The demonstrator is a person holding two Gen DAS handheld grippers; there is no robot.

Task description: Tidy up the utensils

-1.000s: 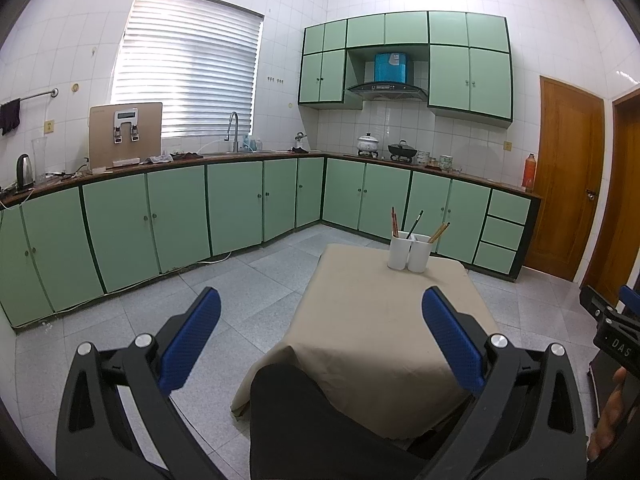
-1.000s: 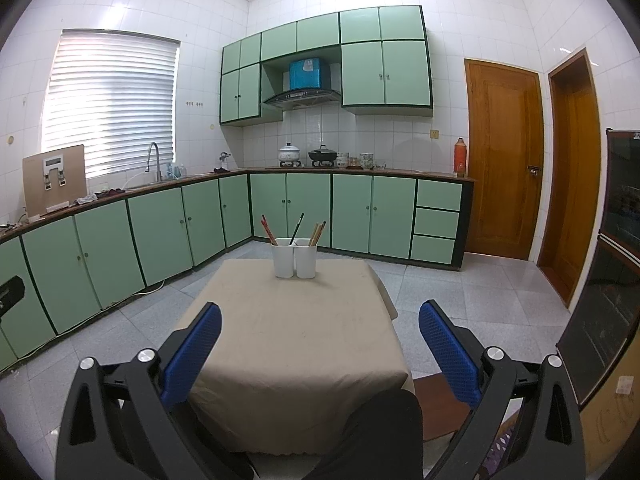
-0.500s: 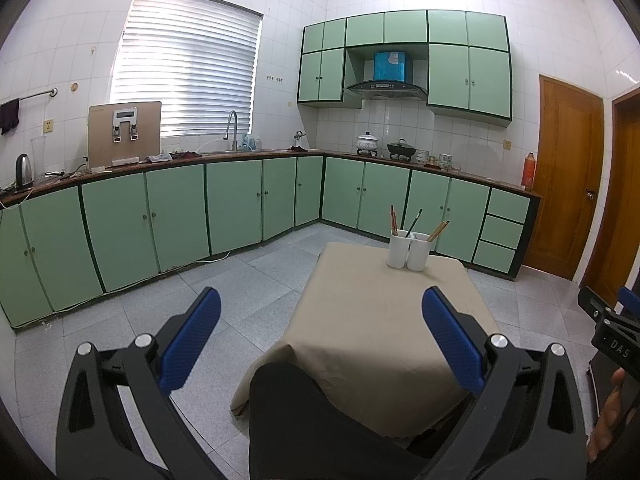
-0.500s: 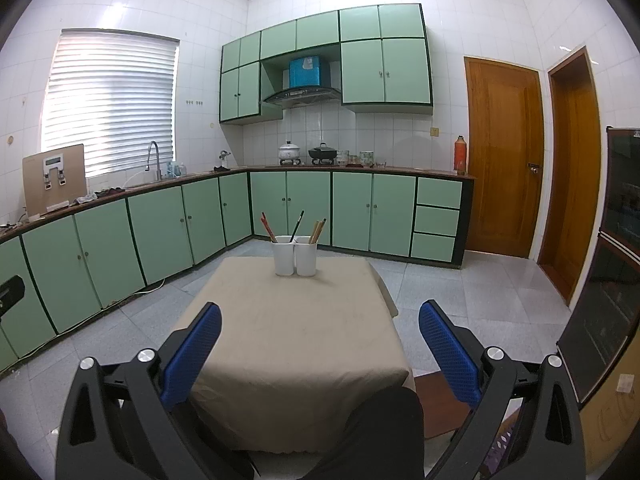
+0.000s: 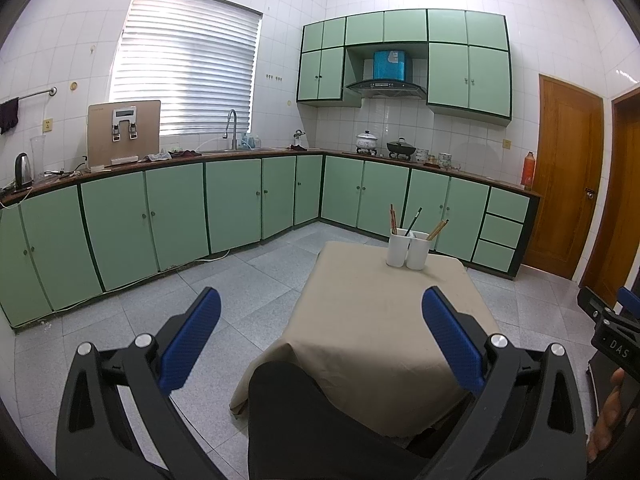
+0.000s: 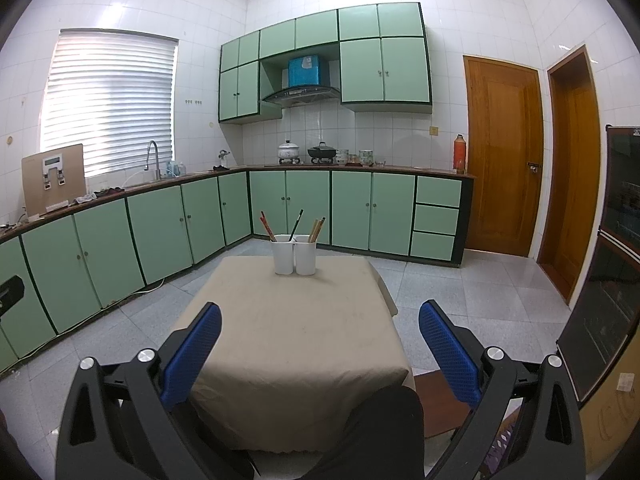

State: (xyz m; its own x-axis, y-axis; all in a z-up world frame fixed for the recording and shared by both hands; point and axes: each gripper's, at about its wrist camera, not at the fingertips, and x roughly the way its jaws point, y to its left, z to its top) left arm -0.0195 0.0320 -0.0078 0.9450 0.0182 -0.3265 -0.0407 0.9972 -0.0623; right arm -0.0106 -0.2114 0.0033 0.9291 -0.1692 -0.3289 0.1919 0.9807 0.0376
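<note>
Both grippers idle w/ fingers spread wide and nothing between them: left gripper (image 5: 321, 334) hangs off the near-left corner of the cloth-covered surface (image 5: 380, 320), right gripper (image 6: 320, 338) sits roughly centred over its near edge, both well short of the holders. Task items are at the far end of the surface: two white holders (image 6: 295, 254) touching side by side, w/ reddish chopsticks (image 6: 267, 226) leaning left in the left one, a dark utensil (image 6: 296, 225) about at the seam between the two (can't tell which cup it's in), and pale wooden chopsticks (image 6: 317, 229) in the right one. Everything's already standing in a cup, sorted more or less by colour, so this fits either utensils awaiting a re-sort or a finished job w/ hands drawn back; can't settle which. If any stick gets handled: come in from above, pinch near the top end, lift straight along its lean so the light cups don't tip or slide on the cloth; other gripper can steady a cup. Readable text: only "DAS" on the black body of the right gripper at the left view's edge (image 5: 618, 350); counter-panel display too small to read.
</note>
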